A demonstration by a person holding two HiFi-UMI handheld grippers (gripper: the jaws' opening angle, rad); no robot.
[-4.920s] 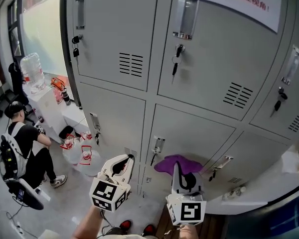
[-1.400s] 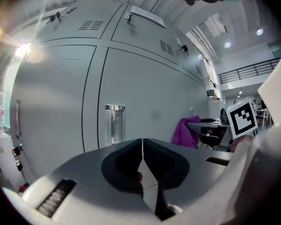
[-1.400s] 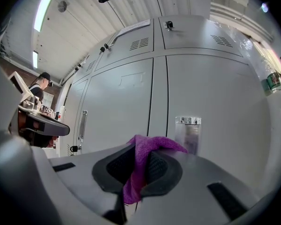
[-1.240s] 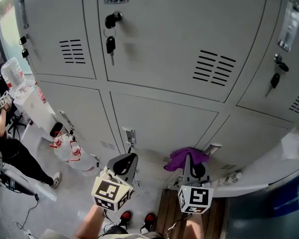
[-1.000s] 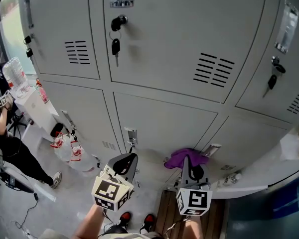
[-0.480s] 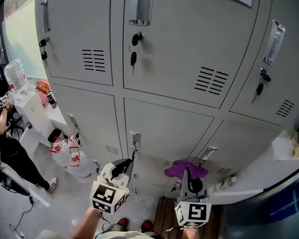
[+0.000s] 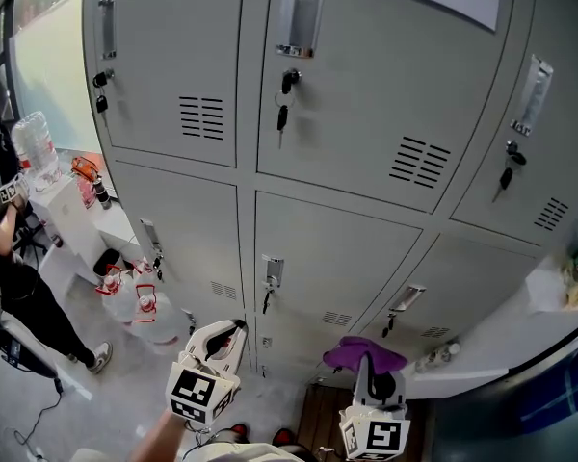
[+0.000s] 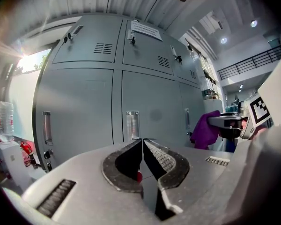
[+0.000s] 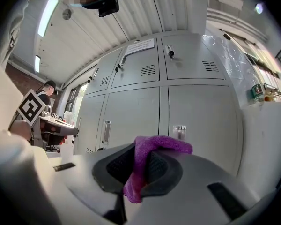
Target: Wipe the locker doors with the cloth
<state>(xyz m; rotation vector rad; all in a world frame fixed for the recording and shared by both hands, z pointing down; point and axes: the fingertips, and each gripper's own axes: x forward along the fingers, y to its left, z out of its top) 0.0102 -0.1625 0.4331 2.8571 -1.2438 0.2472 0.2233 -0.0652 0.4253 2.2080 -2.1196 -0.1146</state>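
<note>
A wall of grey locker doors (image 7: pixel 337 258) with handles, keys and vent slots fills the head view. My right gripper (image 7: pixel 367 362) is low at the bottom right, shut on a purple cloth (image 7: pixel 364 353), a short way in front of the lowest doors. In the right gripper view the cloth (image 9: pixel 145 163) is pinched between the jaws and folds over their tips. My left gripper (image 7: pixel 233 329) hangs at the bottom left, shut with nothing in it; its jaws meet in the left gripper view (image 8: pixel 143 140), which looks at the lockers (image 8: pixel 145 102).
A person in black (image 7: pixel 10 277) stands at the far left by a white counter (image 7: pixel 72 205) with a water jug (image 7: pixel 34 147). Plastic bottles (image 7: pixel 140 301) sit on the floor by the left lockers. A white shelf (image 7: pixel 520 325) juts out at the right.
The head view has tilted up and back, showing more of the upper lockers. Both grippers now sit lower in the picture; the right one still holds the cloth.
</note>
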